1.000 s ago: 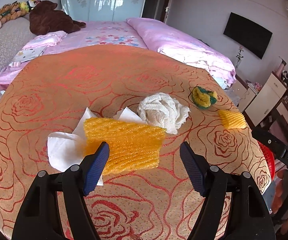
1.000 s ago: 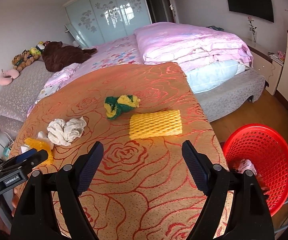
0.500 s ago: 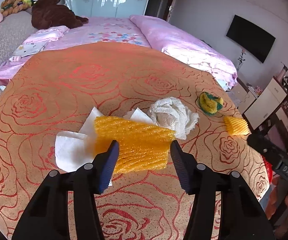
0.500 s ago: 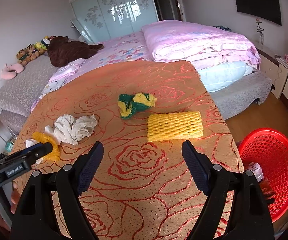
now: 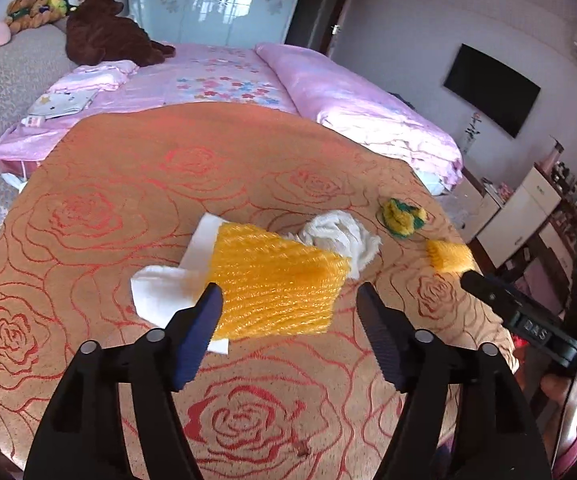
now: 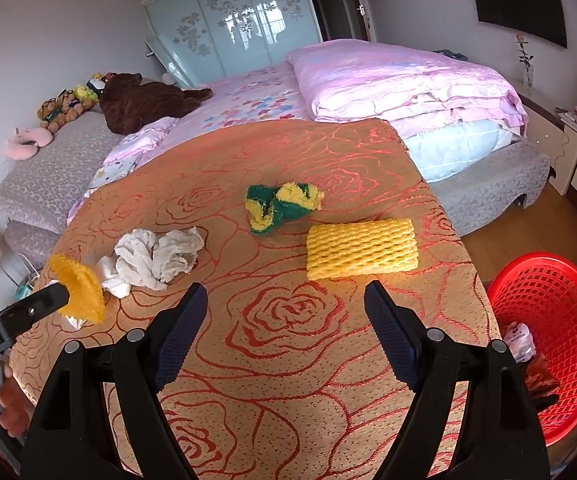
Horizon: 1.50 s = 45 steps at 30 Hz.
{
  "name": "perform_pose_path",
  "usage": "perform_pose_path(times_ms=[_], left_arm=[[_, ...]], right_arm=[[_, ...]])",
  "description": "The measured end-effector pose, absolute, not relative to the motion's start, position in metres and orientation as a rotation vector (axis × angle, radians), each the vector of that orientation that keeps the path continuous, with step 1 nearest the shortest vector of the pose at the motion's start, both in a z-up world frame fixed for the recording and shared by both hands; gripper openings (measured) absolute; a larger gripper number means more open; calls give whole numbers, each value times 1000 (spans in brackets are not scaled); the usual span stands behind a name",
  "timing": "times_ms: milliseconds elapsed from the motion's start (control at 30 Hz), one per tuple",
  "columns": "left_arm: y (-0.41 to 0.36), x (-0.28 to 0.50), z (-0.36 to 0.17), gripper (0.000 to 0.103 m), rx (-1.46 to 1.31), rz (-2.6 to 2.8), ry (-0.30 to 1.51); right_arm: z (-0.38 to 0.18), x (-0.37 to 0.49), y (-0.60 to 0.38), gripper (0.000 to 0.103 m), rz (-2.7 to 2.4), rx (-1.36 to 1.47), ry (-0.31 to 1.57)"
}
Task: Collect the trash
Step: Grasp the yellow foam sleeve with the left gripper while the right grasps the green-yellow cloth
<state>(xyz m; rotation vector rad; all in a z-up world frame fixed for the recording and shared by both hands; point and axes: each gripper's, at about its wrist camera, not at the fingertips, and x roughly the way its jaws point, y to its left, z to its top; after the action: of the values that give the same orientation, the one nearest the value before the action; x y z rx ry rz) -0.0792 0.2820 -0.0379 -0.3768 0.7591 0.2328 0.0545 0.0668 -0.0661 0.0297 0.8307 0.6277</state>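
An orange foam net (image 5: 276,284) lies on a white tissue (image 5: 160,292) on the rose-patterned table. My left gripper (image 5: 290,306) is open, its fingers on either side of the net's near edge. A crumpled white cloth (image 5: 340,240), a green-yellow scrap (image 5: 402,216) and a yellow foam sleeve (image 5: 448,256) lie further right. My right gripper (image 6: 286,308) is open and empty above the table, just short of the yellow foam sleeve (image 6: 360,248). The green-yellow scrap (image 6: 280,204), white cloth (image 6: 156,256) and orange net (image 6: 80,288) show there too.
A red mesh basket (image 6: 552,320) with some trash in it stands on the floor right of the table (image 6: 288,360). A pink bed (image 6: 328,92) lies behind the table. A cabinet (image 5: 516,220) stands at the right.
The left gripper narrowed around the orange net, then opened wider again, and sits closer to it. The right gripper moved slightly forward toward the yellow sleeve, still open.
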Motion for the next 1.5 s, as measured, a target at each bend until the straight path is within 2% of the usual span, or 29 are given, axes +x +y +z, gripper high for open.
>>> perform_pose_path(times_ms=[267,567,767,833,900,1133,1500], left_arm=[[289,-82,-45,78,-340,297,759],[284,-71,-58,77,-348,262,774],[270,-69,-58,45,-298,226,776],[269,-65,-64,24,-306,203,803],[269,-63,-68,16,-329,184,816],[259,-72,-53,11,-279,170,757],[264,-80,-5,11,-257,178,644]], right_arm=[[-63,51,70,78,640,28,827],[-63,50,78,78,649,19,831],[-64,50,80,78,651,16,831],[-64,49,81,78,655,16,831],[-64,49,82,78,658,14,829],[-62,54,85,78,649,11,819],[-53,80,105,78,638,-31,807]])
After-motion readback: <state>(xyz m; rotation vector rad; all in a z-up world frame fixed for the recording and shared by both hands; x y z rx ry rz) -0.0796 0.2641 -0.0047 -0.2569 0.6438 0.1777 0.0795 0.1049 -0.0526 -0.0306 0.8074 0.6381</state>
